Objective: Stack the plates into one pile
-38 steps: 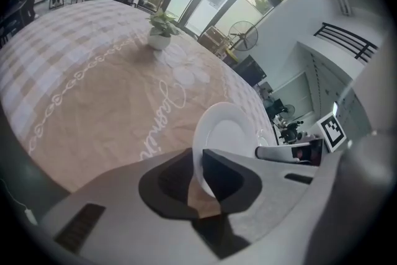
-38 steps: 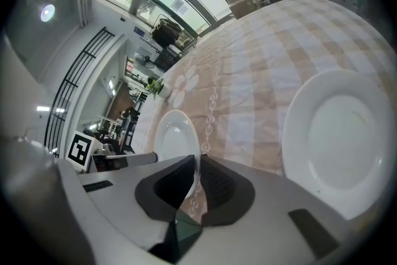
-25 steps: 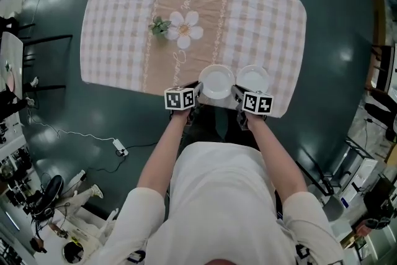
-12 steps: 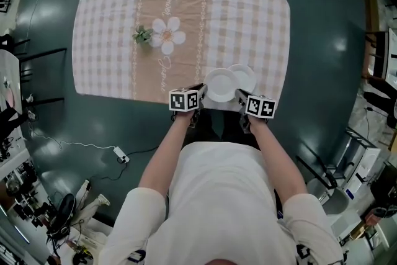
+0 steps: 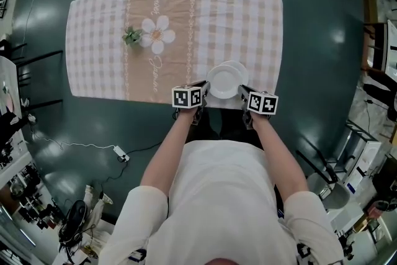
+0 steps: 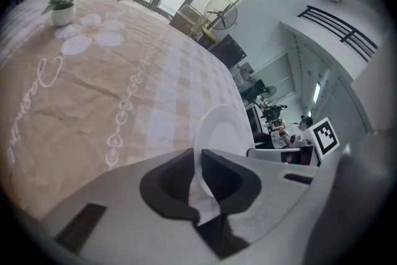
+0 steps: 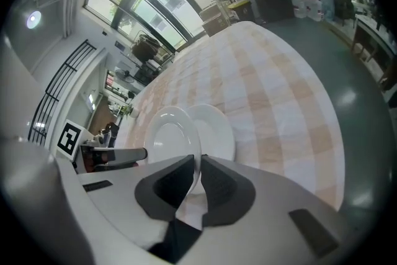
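**Two-handed carry of one plate.** The left gripper (image 5: 201, 90) and right gripper (image 5: 242, 92) are each closed narrow on the rim of the held plate (image 5: 223, 81), one at either side of its near half. Each gripper view shows the thin white rim pinched between the dark pads (image 6: 223, 175) with no gap. A grip from both sides probably serves to keep the plate level and to steer it squarely. The plate spans the space between the two tools and extends ahead of both.

The second plate (image 7: 218, 130) lies on the cloth (image 5: 99, 40) just ahead of the right gripper's jaws and a little to their right, overlapped by the held plate. The overlap is off centre, so the stacking step appears close to its end but not finished. A plant (image 5: 131, 36) stands well ahead of the left gripper and to its left, apart from both plates.

**Not resolved.** No view shows the gap between the plates, so it cannot be told whether the held plate rests on the second plate or hangs just above it. In the head view most of the second plate is covered; only a crescent shows past the far right edge of the held one. The marker cubes (image 5: 186, 97) mask the jaws in that view. The left gripper view shows no second plate at all, since the held plate stands in front of it. Each gripper's own body cuts off the plate's near rim.
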`<move>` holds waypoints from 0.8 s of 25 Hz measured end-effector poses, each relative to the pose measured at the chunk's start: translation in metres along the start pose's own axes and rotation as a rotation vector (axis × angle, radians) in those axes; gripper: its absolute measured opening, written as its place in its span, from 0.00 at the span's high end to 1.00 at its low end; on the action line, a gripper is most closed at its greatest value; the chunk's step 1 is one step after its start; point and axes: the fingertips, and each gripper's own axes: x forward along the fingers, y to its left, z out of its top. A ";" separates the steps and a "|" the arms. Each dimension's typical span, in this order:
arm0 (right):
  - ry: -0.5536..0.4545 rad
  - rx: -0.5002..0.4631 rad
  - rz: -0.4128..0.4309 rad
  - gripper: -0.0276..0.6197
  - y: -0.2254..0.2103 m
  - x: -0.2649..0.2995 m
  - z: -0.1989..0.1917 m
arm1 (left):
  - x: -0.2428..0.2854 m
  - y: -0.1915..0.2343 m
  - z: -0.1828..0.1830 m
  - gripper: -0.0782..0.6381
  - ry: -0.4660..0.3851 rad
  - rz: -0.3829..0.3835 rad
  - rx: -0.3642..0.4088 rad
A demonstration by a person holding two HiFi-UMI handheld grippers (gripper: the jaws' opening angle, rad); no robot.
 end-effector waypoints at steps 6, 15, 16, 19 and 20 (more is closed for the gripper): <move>0.009 -0.041 -0.037 0.87 -0.019 -0.001 0.008 | 0.017 -0.018 0.010 0.83 0.042 -0.006 0.079; 0.037 -0.191 -0.118 0.86 -0.035 -0.001 0.016 | 0.033 -0.025 0.005 0.81 0.089 0.032 0.185; 0.038 -0.209 -0.124 0.85 -0.036 0.000 0.017 | 0.034 -0.026 0.003 0.81 0.096 0.032 0.200; 0.023 -0.229 -0.120 0.77 -0.033 0.002 0.021 | 0.037 -0.028 -0.002 0.74 0.107 0.032 0.236; 0.011 -0.230 -0.118 0.76 -0.032 0.002 0.024 | 0.036 -0.029 -0.001 0.73 0.104 0.033 0.247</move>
